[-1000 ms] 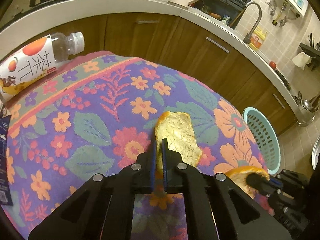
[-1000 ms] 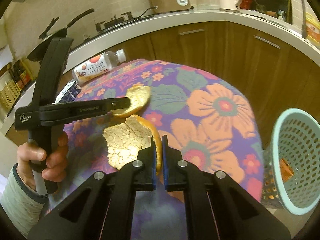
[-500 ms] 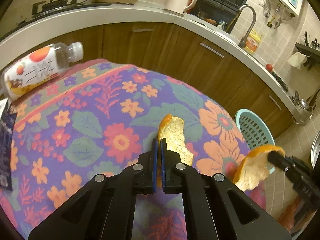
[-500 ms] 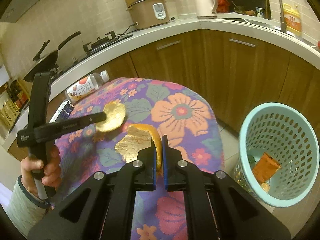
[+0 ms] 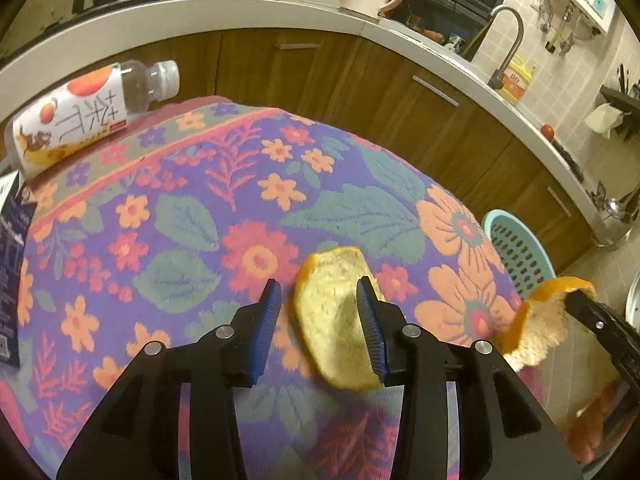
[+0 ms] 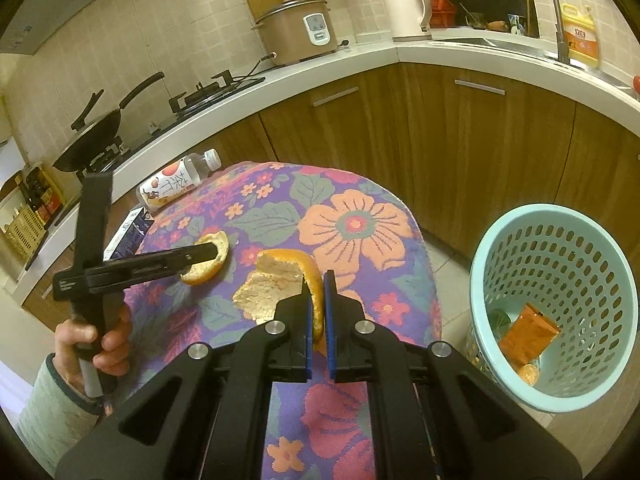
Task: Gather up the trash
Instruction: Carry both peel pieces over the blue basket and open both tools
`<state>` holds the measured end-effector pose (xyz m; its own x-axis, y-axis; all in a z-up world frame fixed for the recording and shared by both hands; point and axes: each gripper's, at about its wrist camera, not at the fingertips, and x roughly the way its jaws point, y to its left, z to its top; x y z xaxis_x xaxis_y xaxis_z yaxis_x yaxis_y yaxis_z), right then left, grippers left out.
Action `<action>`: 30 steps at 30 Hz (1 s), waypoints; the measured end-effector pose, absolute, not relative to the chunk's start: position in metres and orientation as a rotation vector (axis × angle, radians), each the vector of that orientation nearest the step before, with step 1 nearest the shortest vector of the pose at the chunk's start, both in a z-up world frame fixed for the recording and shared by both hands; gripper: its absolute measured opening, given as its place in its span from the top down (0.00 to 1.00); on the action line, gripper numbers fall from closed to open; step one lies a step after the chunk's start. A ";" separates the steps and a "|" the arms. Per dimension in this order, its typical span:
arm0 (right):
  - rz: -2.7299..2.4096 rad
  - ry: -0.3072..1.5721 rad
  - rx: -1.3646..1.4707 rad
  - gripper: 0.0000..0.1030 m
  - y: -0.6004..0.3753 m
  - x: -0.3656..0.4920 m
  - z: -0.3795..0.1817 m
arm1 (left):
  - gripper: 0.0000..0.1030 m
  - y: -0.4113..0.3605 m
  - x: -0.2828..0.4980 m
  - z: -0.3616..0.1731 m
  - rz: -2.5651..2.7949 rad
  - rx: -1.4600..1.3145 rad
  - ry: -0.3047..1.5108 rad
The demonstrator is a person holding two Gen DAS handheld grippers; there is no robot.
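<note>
- landmark: the floral cloth (image 6: 352, 224) over the round table; places below are told from it.
- off the cloth's far-left edge a hand (image 6: 94, 344) grips the handle of the left gripper (image 5: 320, 320), whose fingers reach in over the cloth's left part.
- the left gripper's jaws are opening — a small peel piece (image 5: 340, 320) sits in the gap, its right edge against the right blue pad, a clear strip of air between it and the left pad; whether it hangs free or rests on the cloth, cannot tell.
- at the cloth's far-left edge a drink bottle (image 5: 80, 116) lies on its side, cap toward the counter; a dark carton (image 5: 10, 264) lies at the left edge, nearer the camera than the bottle.
- the cloth's middle, between bottle and gripper, is bare pattern — open room there.
- over the cloth's near middle the right gripper (image 6: 318, 300) is clamped tight on a large peel piece (image 6: 276, 280), pinching its curled orange rim; the pale inner side fans out to the left, lifted off the cloth.
- the two peels are near each other but apart.
- past the cloth's right edge, lower on the tiled floor, stands a pale blue perforated basket (image 6: 592, 232); an orange packet (image 6: 528, 332) and scraps lie in its bottom.
- a strip of floor separates the cloth's right edge from the basket rim; wooden cabinets close the space behind both.
</note>
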<state>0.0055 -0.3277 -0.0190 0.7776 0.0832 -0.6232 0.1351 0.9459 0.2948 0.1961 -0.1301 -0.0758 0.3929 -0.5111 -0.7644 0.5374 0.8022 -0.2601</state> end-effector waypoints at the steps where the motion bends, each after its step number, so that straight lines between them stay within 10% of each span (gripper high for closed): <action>1: -0.031 0.680 0.339 0.97 -0.330 0.004 -0.019 | 0.67 -0.133 0.195 -0.076 -0.653 0.047 0.953; 6: -0.053 0.663 0.373 0.97 -0.347 -0.002 -0.018 | 0.95 -0.145 0.185 -0.073 -0.612 0.120 0.917; 30: -0.375 0.626 0.608 0.97 -0.534 -0.067 -0.064 | 0.97 -0.378 0.096 -0.044 -1.038 0.237 0.847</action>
